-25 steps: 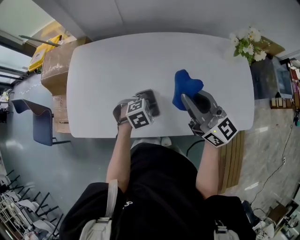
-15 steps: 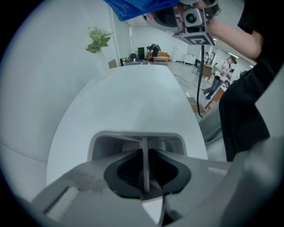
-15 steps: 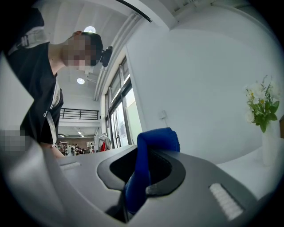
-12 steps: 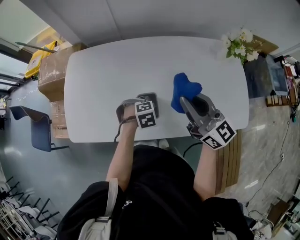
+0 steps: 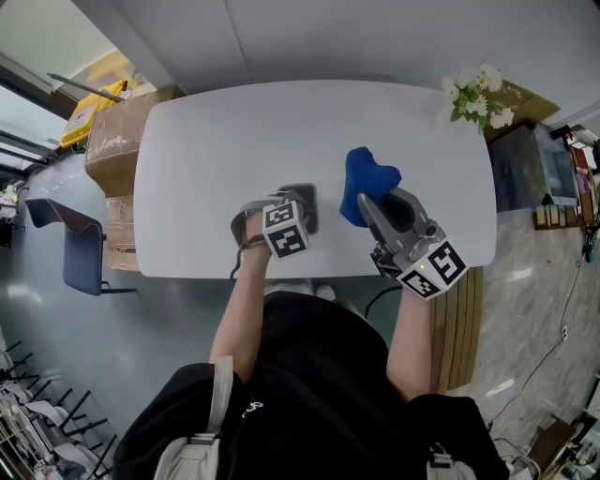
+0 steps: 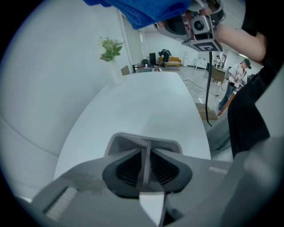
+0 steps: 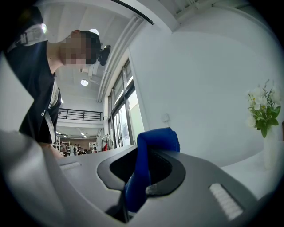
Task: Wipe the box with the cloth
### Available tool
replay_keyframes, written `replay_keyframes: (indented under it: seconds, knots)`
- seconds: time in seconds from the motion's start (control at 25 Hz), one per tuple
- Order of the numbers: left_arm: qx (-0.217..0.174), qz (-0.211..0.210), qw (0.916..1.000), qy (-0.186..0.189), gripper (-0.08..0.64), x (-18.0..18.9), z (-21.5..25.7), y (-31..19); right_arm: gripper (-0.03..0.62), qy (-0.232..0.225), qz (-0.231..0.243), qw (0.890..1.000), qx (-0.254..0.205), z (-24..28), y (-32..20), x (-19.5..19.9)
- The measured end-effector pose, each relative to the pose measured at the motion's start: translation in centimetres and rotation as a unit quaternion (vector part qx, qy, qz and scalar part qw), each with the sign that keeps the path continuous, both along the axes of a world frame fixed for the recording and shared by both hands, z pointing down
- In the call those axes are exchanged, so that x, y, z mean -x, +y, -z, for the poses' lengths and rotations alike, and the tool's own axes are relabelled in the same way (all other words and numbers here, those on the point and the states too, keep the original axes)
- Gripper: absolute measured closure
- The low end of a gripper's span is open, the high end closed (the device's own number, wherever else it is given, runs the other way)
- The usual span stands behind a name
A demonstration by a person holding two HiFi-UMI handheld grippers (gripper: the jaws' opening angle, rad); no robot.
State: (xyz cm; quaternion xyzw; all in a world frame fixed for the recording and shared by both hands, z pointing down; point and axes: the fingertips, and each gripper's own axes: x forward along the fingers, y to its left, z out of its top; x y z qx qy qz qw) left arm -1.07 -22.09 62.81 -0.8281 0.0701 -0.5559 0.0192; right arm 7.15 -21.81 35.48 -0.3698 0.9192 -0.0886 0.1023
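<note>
A small grey box [image 5: 307,196] sits on the white table [image 5: 216,159] near its front edge. My left gripper [image 5: 296,204] points steeply down over it. In the left gripper view one thin wall of the box [image 6: 145,141] stands upright between the jaws, which are opening, and the pads are just off the wall. To the right, my right gripper [image 5: 368,201] is held about level above the table, shut on a blue cloth [image 5: 367,178]. The cloth [image 7: 144,170] runs up between the jaws and folds over their tips. Part of it also shows in the left gripper view, where the cloth [image 6: 146,11] hangs at the top.
A vase of white flowers [image 5: 473,94] stands at the table's far right corner. Cardboard boxes [image 5: 117,141] and a blue chair [image 5: 80,248] are beside the table's left end. A wooden bench [image 5: 466,319] lies to the right. The person's body is against the front edge.
Both grippers stay almost where they were. The left gripper has tipped slightly over the box, and the head view has shifted a little.
</note>
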Motion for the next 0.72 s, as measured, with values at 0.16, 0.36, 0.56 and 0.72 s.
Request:
replay_keyframes:
  seconds: [0.16,0.36,0.56,0.72]
  knots:
    - [-0.038,0.085,0.9919,0.085,0.491,-0.2,3.1,-1.5,0.537,0.008,-0.006,1.000,0.000,0.0,-0.2,0.0]
    - [-0.097,0.184,0.9537,0.217,0.492,-0.5,9.6,-3.0,0.537,0.019,-0.019,1.000,0.005,-0.2,-0.2,0.4]
    - [-0.146,0.283,0.8854,0.338,0.492,0.2,15.8,-3.3,0.537,0.029,-0.027,0.999,0.007,-0.1,0.4,1.0]
    - [-0.184,0.341,0.8246,0.412,0.496,1.2,20.0,-2.4,0.537,0.032,-0.040,0.999,0.007,0.0,1.2,1.5]
